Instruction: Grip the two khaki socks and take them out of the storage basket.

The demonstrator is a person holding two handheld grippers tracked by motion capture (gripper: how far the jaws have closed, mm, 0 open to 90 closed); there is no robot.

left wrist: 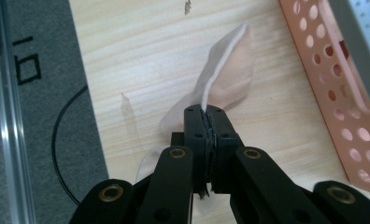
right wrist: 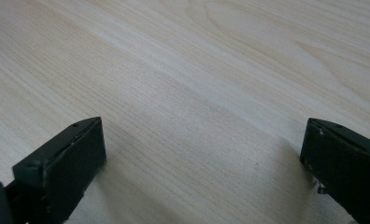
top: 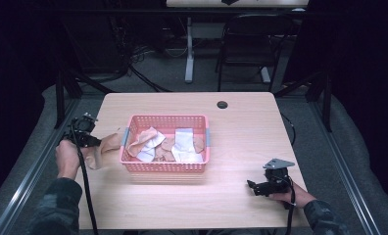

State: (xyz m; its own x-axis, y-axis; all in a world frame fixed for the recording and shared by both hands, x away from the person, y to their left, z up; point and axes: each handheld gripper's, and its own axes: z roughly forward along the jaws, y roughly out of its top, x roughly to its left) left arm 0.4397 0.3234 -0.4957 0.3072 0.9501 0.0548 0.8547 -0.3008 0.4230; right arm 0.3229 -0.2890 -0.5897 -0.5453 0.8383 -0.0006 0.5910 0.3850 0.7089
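At the left, the left claw [left wrist: 205, 111] is clenched on a peach sock [left wrist: 230, 74], holding it low over the desk [top: 241, 117] just beside the pink basket [top: 165, 168], probably to lay it flat. That basket holds more peach and white socks. At the right, the right claw [right wrist: 202, 154] rests released on bare wood, apparently waiting.

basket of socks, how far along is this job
Done: one peach sock is out of the pink basket, pinched in the shut left tongs over the table. Left: several pieces remain in the basket. The right tongs are open, idle.
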